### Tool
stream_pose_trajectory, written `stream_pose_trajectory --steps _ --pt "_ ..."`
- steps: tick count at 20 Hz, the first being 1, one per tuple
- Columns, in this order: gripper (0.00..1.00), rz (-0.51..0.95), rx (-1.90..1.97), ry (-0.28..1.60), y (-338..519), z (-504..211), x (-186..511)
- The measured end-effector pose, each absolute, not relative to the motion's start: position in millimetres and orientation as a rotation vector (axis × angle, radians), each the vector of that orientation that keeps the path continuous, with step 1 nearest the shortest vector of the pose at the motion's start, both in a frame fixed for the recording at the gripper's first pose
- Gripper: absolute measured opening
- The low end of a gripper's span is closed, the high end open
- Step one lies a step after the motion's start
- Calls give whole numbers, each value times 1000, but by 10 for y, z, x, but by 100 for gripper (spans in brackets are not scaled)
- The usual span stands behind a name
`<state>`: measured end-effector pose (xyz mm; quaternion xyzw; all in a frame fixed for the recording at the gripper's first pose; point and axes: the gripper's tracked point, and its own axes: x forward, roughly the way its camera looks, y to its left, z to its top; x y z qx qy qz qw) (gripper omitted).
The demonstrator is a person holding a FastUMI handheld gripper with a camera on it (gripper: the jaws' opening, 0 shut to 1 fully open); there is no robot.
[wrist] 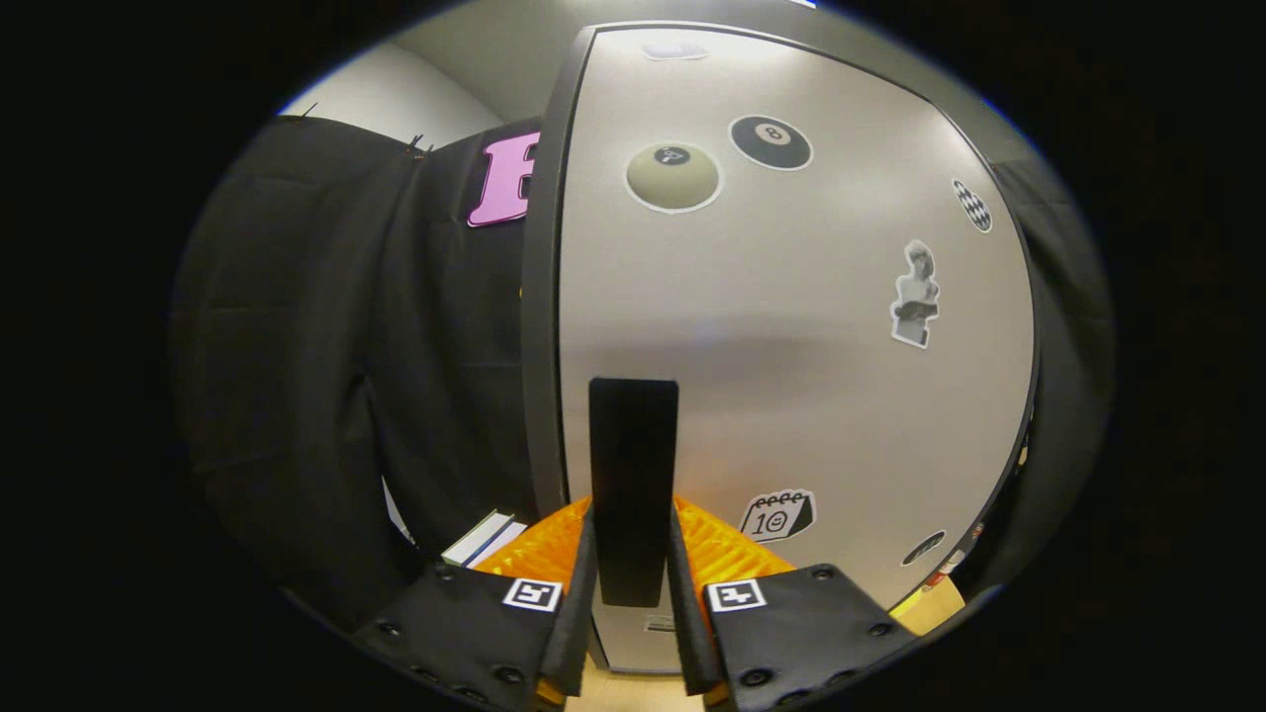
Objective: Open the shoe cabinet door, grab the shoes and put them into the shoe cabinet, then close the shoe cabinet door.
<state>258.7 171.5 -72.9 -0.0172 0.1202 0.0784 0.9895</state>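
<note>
Gripper [633,593] fingers closed on the tall black rectangular handle [633,475] of the pale grey sticker-covered shoe cabinet door [791,326], one finger pressing each side. Door appears shut or nearly so; whether this is opening or closing cannot be told. Advice: hold the clamp firm and follow the hinge arc so the handle does not slip.

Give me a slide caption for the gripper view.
Gripper closed on the black handle of the sticker-covered cabinet door, fingers pressing it from both sides.
</note>
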Motion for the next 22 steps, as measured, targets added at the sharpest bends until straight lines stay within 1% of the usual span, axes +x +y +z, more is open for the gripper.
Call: stream_pose_trajectory --steps 1,2,5,6,10,22 --pt "38 151 -35 244 1713 -741 2588" --pt "35 147 -34 250 1712 -739 2591" --pt "31 133 -28 256 1712 -745 2592" --pt "25 131 -33 257 1714 -724 2562" --pt "9 154 -20 274 1709 -760 2556" --pt "9 190 -39 238 1562 -692 2108"
